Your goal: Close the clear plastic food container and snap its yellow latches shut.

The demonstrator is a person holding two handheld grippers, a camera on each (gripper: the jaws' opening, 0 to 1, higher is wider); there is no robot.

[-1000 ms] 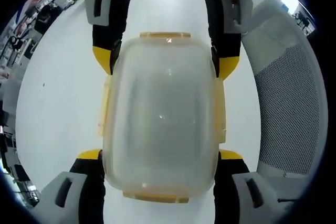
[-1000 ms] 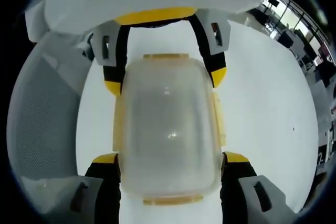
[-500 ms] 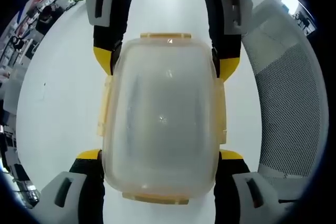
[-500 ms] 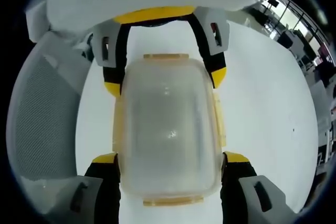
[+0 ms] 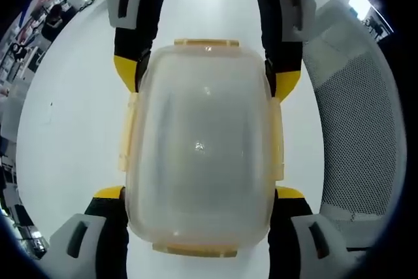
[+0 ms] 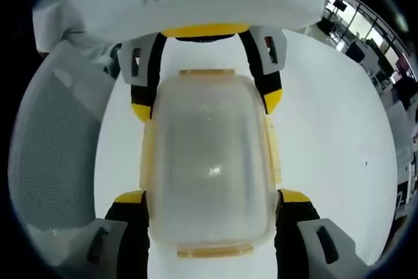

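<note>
Container (image 5: 201, 148) is sitting on the white table (image 5: 72, 129), long axis running 6-to-12 in both views. Left gripper (image 5: 199, 194) and right gripper (image 6: 209, 197) are each clamping an end, jaws bracketing its long sides. Yellow latches (image 5: 275, 142) are lying along the sides.

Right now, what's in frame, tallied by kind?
clear container: 1
yellow latches: 4
claws, left claw and right claw: 2
mesh chair: 1
white table: 1
Total: 9
</note>
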